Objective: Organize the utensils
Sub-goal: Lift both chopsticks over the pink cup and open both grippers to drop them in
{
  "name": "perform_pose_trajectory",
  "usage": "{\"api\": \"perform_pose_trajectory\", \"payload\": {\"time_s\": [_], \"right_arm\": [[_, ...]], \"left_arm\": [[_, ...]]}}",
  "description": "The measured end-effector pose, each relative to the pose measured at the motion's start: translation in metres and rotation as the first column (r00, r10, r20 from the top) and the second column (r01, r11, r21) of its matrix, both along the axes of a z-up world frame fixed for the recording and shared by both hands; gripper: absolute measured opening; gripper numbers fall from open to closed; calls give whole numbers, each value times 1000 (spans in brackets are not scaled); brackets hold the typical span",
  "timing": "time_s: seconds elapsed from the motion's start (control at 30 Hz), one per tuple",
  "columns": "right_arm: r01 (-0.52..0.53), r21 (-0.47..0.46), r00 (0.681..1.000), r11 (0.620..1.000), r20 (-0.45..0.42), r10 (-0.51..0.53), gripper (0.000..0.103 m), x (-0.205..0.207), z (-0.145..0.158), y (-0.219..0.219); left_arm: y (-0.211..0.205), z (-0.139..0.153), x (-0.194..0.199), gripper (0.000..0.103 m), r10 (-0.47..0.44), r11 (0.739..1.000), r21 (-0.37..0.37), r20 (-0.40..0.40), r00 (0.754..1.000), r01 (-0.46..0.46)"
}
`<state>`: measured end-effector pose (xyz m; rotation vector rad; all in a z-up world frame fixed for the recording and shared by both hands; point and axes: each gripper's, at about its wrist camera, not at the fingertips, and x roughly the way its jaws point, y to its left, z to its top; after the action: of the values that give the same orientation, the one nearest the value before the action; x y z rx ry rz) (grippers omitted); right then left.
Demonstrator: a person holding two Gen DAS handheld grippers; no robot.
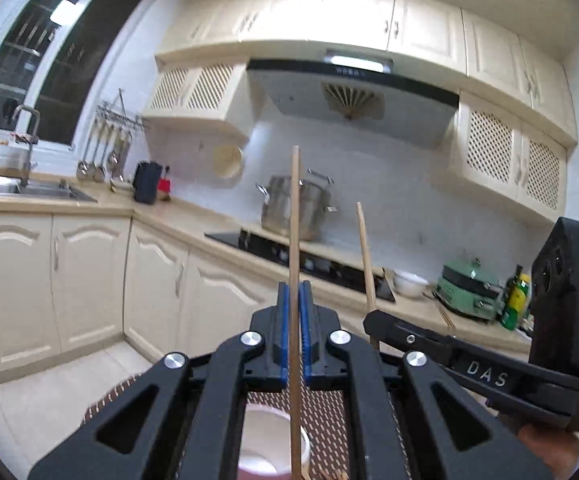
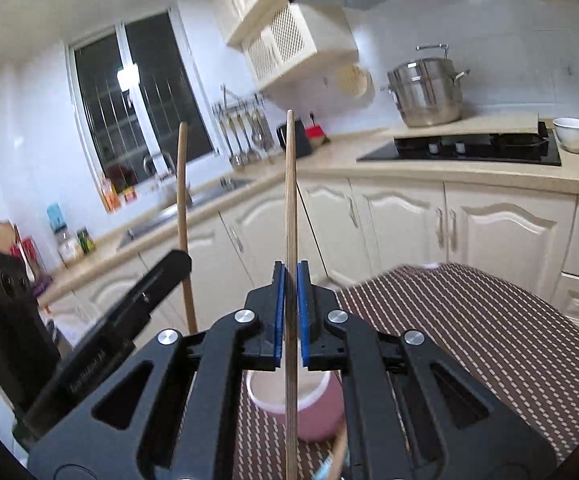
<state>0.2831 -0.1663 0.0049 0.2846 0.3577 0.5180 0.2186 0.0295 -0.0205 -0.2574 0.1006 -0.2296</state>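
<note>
My left gripper (image 1: 295,288) is shut on a wooden chopstick (image 1: 295,208) that stands upright between its blue pads. Its lower end hangs over a pink cup (image 1: 265,440) with a white inside. To the right, my right gripper (image 1: 371,320) grips a second chopstick (image 1: 365,256). In the right wrist view, the right gripper (image 2: 291,266) is shut on that chopstick (image 2: 289,184), also upright, above the pink cup (image 2: 309,408). The left gripper (image 2: 179,260) with its chopstick (image 2: 183,200) shows at the left. The cup stands on a brown woven mat (image 2: 469,340).
Cream cabinets and a counter run behind the table. A steel pot (image 2: 425,92) sits by a black hob (image 2: 469,148), with a white bowl (image 2: 573,134) beside it. A sink (image 1: 21,188), a green appliance (image 1: 469,292) and bottles (image 1: 515,296) line the counter.
</note>
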Motion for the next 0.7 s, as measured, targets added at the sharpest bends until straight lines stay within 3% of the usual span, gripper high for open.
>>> {"api": "perform_pose_trajectory", "payload": {"time_s": [0.23,0.43,0.7], "right_arm": [[80,61,990,995,108,-86,7,6,-7,9],[98,101,987,990,116,-109,7,18,-14,11],[99,59,988,993,113,-105,7,18,-26,17]], "left_arm": [[4,-14,23,5,103,995,-16,76,992,-102],[2,-33,38,5,120,993,-5,59,991,-120],[8,-57,32,5,105,994,17,-8,994,-105]]}}
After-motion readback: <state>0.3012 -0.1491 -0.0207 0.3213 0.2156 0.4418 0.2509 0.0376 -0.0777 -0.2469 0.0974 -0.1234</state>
